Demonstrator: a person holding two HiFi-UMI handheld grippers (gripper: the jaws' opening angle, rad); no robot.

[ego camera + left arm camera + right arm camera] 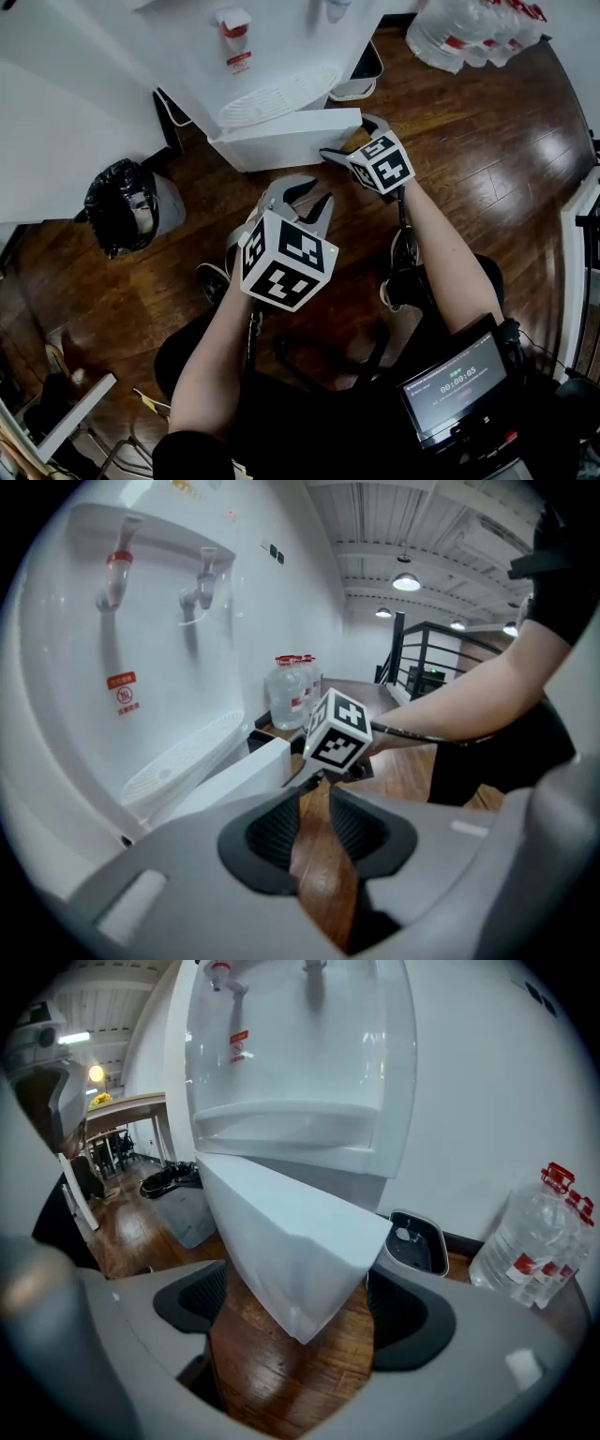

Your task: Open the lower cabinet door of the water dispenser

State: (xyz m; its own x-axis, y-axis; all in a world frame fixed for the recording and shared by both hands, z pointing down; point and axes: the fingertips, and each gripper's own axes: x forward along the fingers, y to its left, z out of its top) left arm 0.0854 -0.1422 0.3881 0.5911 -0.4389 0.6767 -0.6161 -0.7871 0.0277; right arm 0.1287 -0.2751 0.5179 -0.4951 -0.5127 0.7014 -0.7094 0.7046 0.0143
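Note:
The white water dispenser (281, 56) stands at the top of the head view. Its lower cabinet door (281, 139) is swung part way out over the wooden floor. My right gripper (349, 139) is at the door's free end, with one jaw on each face of the panel and shut on it. In the right gripper view the door's corner (291, 1232) fills the gap between the pads of that gripper (295, 1288). My left gripper (305, 195) hangs in the air nearer to me, away from the door. It (314, 822) holds nothing, and floor shows through the narrow gap between its jaws.
A bin with a black bag (122, 206) stands on the floor to the left. Packed water bottles (469, 33) sit at the far right, and a small black-and-white tray (417, 1241) lies beside the dispenser. A screen (455, 384) hangs at my front right.

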